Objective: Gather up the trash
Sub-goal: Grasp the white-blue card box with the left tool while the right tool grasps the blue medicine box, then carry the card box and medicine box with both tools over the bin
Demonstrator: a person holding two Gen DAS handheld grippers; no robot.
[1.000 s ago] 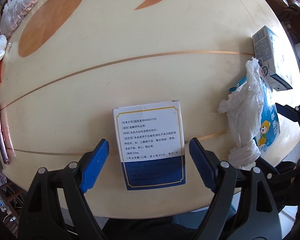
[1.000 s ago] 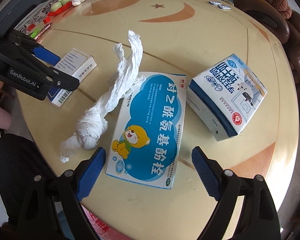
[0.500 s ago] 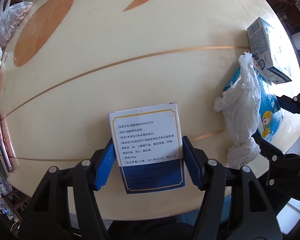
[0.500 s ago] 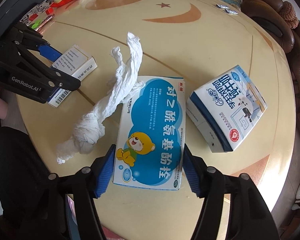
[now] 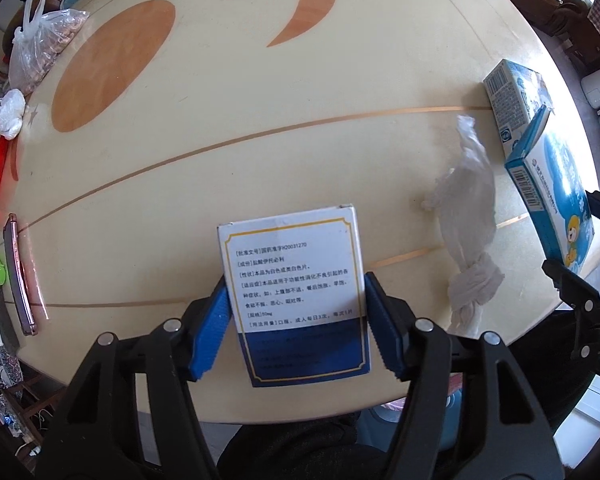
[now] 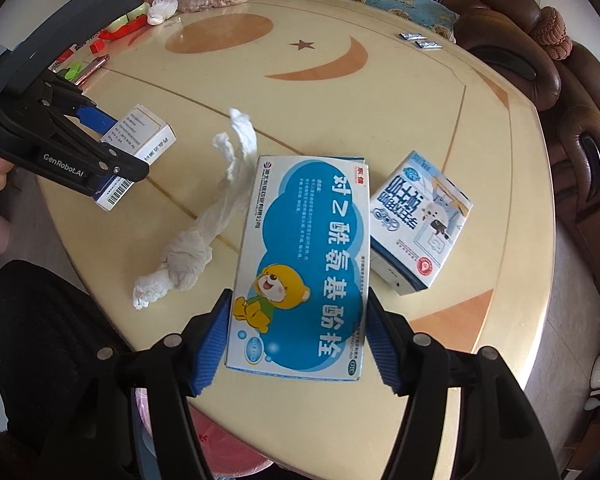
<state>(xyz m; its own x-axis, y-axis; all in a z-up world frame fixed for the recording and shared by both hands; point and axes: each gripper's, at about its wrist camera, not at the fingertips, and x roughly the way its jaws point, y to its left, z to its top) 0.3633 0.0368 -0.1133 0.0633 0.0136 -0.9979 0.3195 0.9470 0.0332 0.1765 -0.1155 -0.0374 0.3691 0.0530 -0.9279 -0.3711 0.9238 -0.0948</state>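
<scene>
The left tongs were clamped on the white-and-navy medicine box, their blue pads pressed flat against its 2 long edges, having just closed in on it. That crosswise hold suits a thin carton: the narrow span fits between the pads. The box's long axis ran straight out along the fingers, navy end nearest the camera, white end pointing away across the surface.

The right tongs gripped the blue bear-printed box the same way, having likewise just closed on its long sides near the bear end. Its long axis pointed away from the camera, the far end tilted slightly upward; it seemed clear of the surface, though the fisheye makes that hard to judge.

Both boxes were probably held so for carrying to a bin. Between them the twisted white tissue lay on the surface, and the milk carton lay just beside the bear box, both uncollected.
</scene>
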